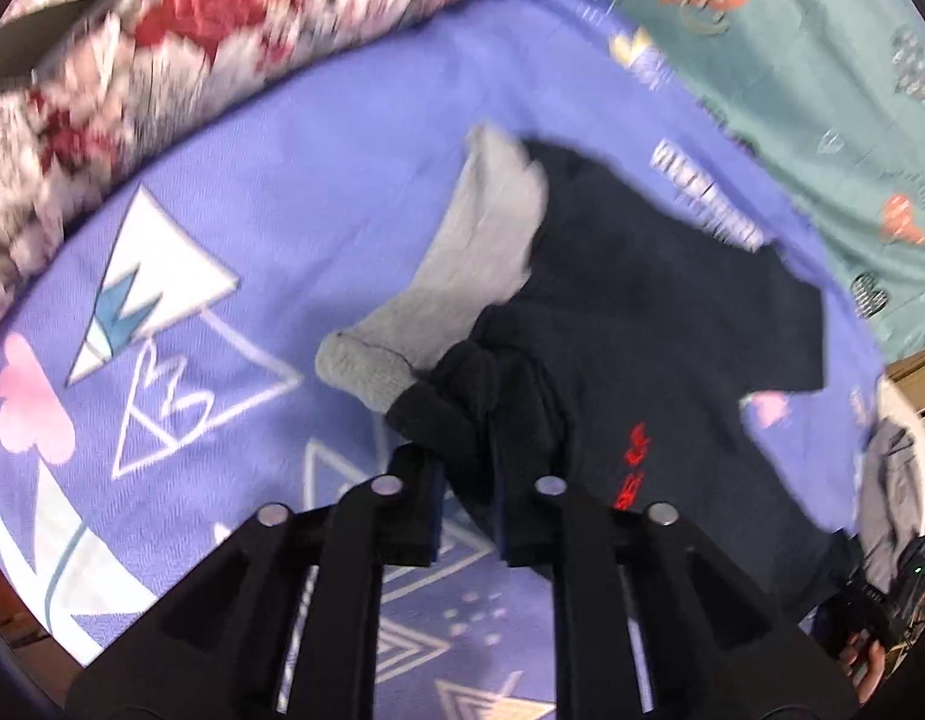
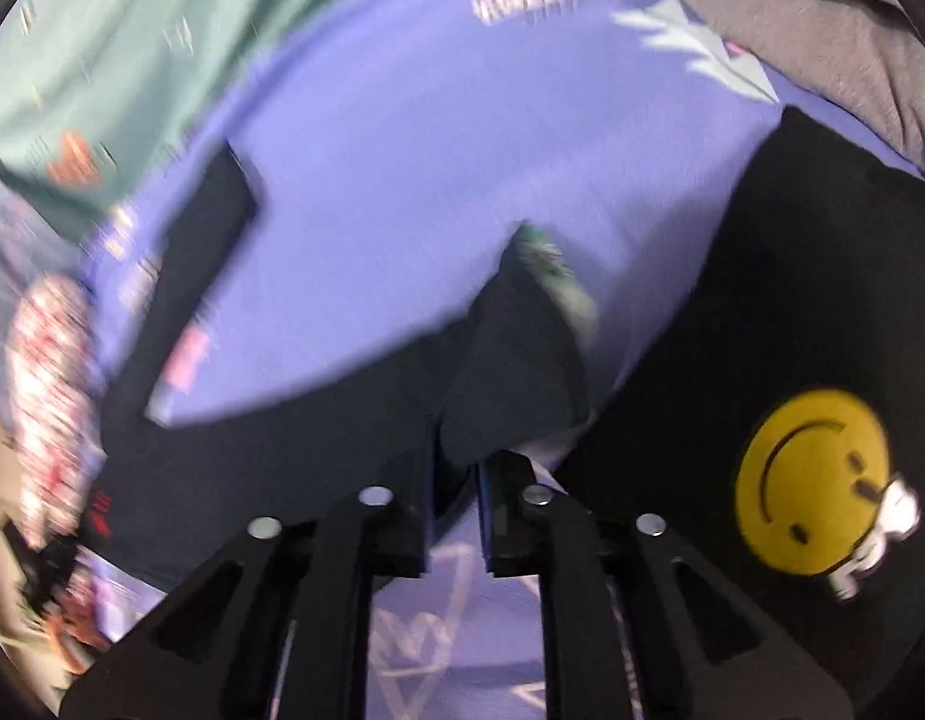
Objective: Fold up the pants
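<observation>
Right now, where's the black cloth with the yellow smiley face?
In the right wrist view, the black cloth with the yellow smiley face lies on the purple sheet at the right edge, just right of the right gripper and the dark pants it pinches.

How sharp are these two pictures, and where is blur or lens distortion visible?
Left wrist view: moderately blurred, strongest on the floral blanket; the dark pants and left gripper stay fairly clear. Right wrist view: heavier motion smear across the purple sheet; the right gripper stays sharp. Both views bend edges in a fisheye circle.
</observation>
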`<move>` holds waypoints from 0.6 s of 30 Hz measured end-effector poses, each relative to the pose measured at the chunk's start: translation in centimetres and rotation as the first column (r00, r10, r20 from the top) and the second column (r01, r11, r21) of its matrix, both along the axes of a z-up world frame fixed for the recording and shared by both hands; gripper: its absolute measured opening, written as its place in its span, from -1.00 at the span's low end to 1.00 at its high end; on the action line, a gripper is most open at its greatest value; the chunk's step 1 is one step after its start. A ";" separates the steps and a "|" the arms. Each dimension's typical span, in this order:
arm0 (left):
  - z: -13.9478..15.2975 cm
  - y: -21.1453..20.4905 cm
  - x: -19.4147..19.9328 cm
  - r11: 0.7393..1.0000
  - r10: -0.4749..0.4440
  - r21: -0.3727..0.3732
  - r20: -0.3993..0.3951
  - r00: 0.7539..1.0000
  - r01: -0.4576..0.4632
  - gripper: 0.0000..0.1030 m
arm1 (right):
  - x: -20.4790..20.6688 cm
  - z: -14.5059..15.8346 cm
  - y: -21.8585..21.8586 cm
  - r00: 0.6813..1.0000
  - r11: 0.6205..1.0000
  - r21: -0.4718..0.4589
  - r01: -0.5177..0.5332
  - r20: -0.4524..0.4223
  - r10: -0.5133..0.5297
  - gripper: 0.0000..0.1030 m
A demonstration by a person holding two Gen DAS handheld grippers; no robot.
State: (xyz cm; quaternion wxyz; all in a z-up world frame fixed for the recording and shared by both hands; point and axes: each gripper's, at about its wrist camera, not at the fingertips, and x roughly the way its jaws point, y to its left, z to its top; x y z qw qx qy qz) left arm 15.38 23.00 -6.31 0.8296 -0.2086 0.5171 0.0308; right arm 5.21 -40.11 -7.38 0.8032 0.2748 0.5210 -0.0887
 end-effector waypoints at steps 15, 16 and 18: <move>7.0 2.3 2.6 0.948 0.039 0.306 0.154 0.987 -0.085 0.76 | 3.4 10.4 1.1 0.949 0.963 -0.260 0.075 0.315 0.011 0.38; 6.9 1.2 3.9 0.949 0.010 0.309 0.155 0.988 -0.058 0.76 | 5.0 10.1 1.5 0.946 0.967 -0.248 0.054 0.322 0.030 0.38; 6.5 -1.2 6.9 0.952 -0.057 0.305 0.172 0.983 0.002 0.76 | 8.2 9.3 2.6 0.943 0.974 -0.225 0.005 0.324 0.070 0.38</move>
